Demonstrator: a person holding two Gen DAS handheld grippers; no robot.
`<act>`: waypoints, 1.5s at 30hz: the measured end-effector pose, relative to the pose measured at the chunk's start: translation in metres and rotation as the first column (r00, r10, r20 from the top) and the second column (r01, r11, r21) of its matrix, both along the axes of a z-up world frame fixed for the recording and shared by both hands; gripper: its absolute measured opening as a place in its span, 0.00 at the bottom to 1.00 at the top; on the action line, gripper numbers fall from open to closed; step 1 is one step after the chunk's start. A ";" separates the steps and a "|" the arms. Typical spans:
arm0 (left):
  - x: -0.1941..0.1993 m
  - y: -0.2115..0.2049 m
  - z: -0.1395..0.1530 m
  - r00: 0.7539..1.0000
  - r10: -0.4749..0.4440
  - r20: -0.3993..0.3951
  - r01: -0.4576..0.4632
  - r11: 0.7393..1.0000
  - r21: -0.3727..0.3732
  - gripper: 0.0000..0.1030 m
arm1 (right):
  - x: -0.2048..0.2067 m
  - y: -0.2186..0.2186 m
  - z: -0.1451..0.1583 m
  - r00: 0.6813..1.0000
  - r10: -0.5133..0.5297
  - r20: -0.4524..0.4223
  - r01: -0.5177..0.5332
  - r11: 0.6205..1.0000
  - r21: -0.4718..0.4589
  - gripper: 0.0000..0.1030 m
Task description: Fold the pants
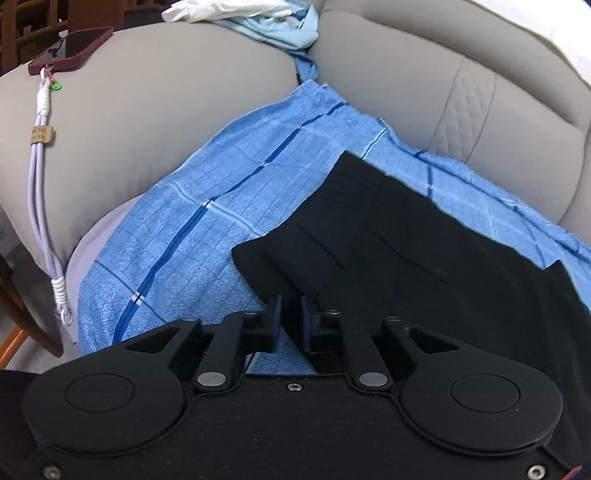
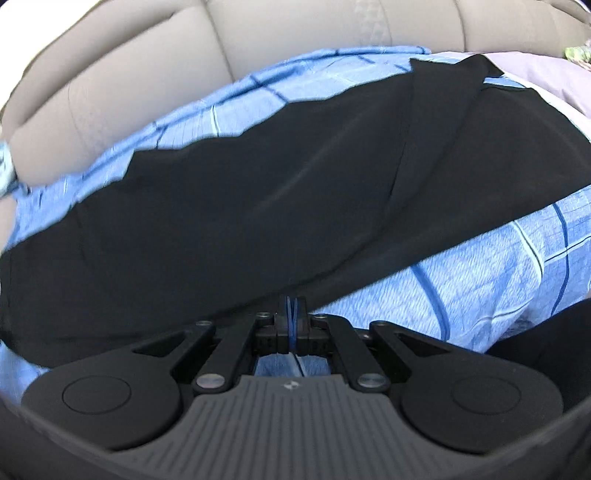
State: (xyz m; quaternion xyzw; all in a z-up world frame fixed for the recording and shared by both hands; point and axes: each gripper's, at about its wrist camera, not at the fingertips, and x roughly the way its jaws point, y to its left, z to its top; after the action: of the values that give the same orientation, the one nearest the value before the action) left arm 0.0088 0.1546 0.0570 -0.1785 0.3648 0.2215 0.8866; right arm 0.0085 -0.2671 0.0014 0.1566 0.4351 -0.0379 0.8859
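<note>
Black pants (image 1: 406,236) lie folded lengthways on a blue checked cloth (image 1: 207,229) spread over a grey sofa. My left gripper (image 1: 291,301) is at the pants' near left corner. Its blue pads stand a narrow gap apart, and the black fabric's edge lies at their tips without being pinched. In the right wrist view the black pants (image 2: 258,192) stretch across the whole picture. My right gripper (image 2: 291,295) is shut, with its pads pressed together on the pants' near edge.
A phone in a dark red case (image 1: 70,50) with a lilac lanyard (image 1: 40,177) lies on the sofa seat (image 1: 166,110) to the left. White and pale blue clothes (image 1: 258,14) are piled at the back. The sofa's backrest (image 2: 147,74) rises behind the blue cloth (image 2: 480,280).
</note>
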 end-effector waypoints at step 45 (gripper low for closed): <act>0.050 0.017 -0.021 0.996 -0.006 0.088 0.011 0.998 -0.058 0.59 | -0.009 0.218 -0.033 0.584 0.778 0.231 -0.477 0.560 -0.678 0.68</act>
State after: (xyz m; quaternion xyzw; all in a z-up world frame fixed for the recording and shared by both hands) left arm 0.0587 0.1717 0.0365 -0.2124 0.3323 0.1990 0.8971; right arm -0.0006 -0.0495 -0.0316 -0.2731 0.1809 0.2147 0.9201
